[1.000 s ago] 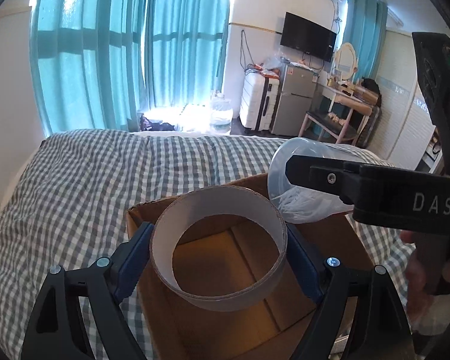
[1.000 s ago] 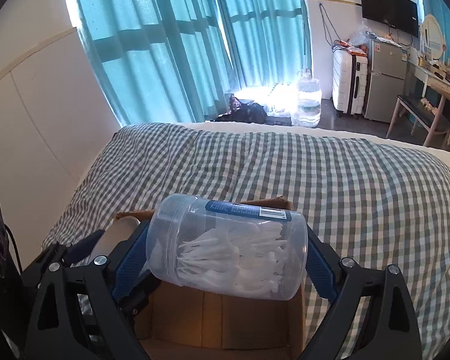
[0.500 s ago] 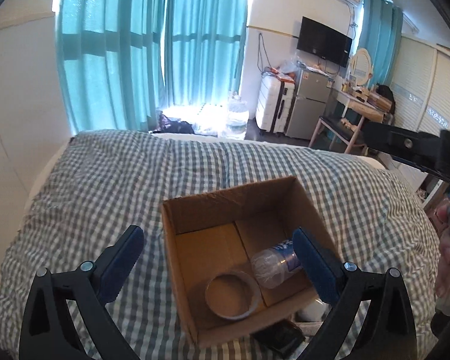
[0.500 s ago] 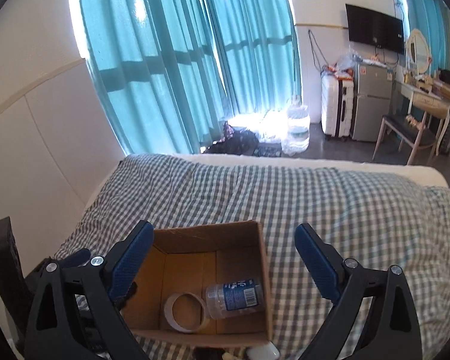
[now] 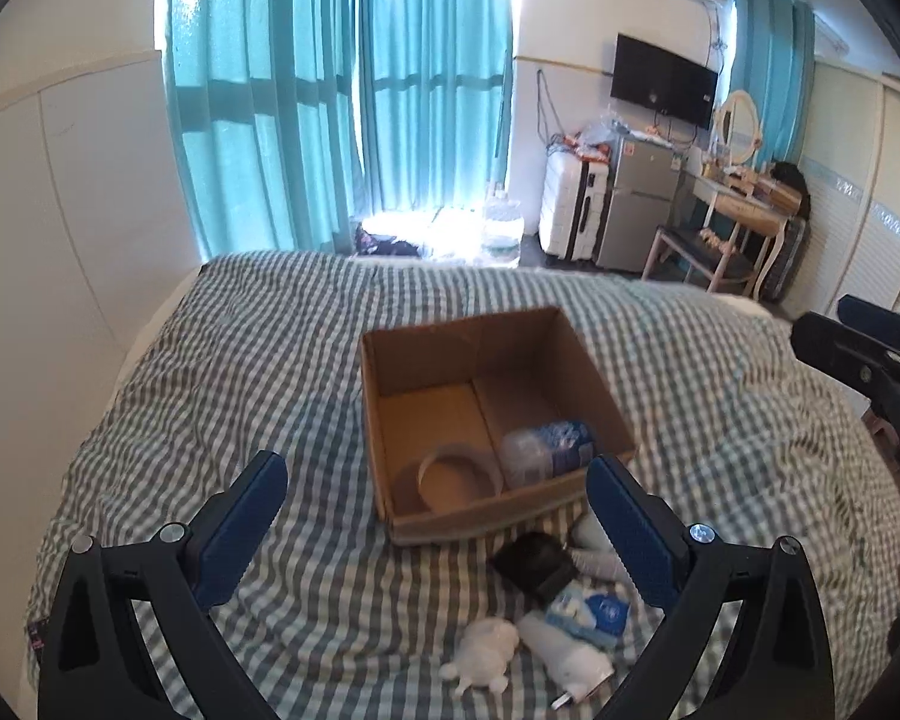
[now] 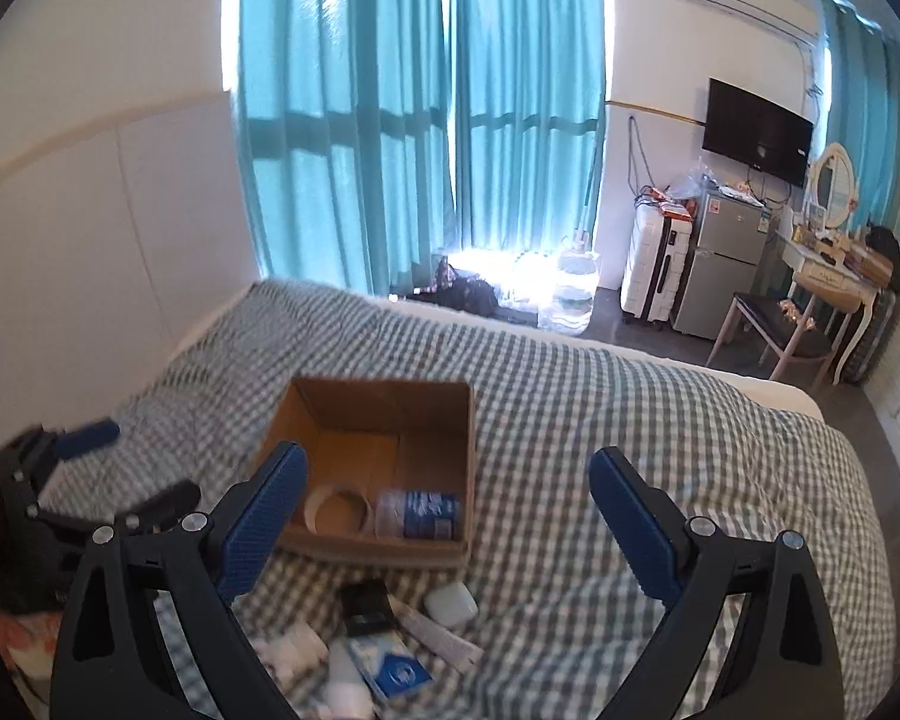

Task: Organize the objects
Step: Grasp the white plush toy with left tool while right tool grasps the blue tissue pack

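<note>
Looking down from both wrist cameras, we see a bed (image 5: 270,360) covered in a grey-and-white checked quilt, with teal curtains (image 5: 342,96) behind it and a small fridge (image 6: 723,264) beside a white suitcase (image 6: 654,264) against the far wall.

On the quilt sits an open cardboard box (image 5: 480,330). Inside it, against the near wall, a tape roll (image 5: 459,477) lies flat, and just beside it on the right a clear plastic jar (image 5: 543,450) with a blue label lies on its side; the two look to be touching or nearly so.

We hold the left hand-held gripper (image 5: 438,516) above the near edge of the box, its blue pads spread wide apart with nothing between them; its jaws have just been opening. The right hand-held gripper (image 6: 444,516) likewise stands with its pads far apart and empty, hovering over the quilt in front of the box.

Between the box and us, loose items lie scattered on the quilt: a small black case (image 5: 534,558), a white bottle (image 5: 570,657) on its side, a blue-and-white packet (image 6: 393,672), a small white rounded case (image 6: 450,603) and a crumpled white piece (image 5: 483,654) whose nature we cannot tell. None of them touches the box, as far as we can see.
</note>
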Demonstrator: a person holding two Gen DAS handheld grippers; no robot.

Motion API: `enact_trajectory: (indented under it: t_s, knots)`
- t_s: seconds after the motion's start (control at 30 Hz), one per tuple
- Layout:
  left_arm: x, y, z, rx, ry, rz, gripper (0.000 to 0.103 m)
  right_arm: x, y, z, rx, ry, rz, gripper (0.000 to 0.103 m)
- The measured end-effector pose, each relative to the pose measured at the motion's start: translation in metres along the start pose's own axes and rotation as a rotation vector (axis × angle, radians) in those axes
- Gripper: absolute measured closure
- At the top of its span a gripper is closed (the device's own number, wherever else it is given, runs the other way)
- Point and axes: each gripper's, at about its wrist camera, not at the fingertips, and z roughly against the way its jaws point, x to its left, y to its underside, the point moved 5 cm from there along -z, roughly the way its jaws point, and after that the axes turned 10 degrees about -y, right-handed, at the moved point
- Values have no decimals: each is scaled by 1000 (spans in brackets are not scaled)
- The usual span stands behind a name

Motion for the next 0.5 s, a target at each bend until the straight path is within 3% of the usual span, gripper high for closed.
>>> enact_trajectory:
  t_s: [0.2, 0.5]
  knots:
    - [-12, 68, -32, 106, -27, 3, 0, 5, 74, -21, 123, -2, 71, 8]
    - [-21, 145, -88, 248, -49, 33, 0, 4, 166, -96, 321, -65, 53, 8]
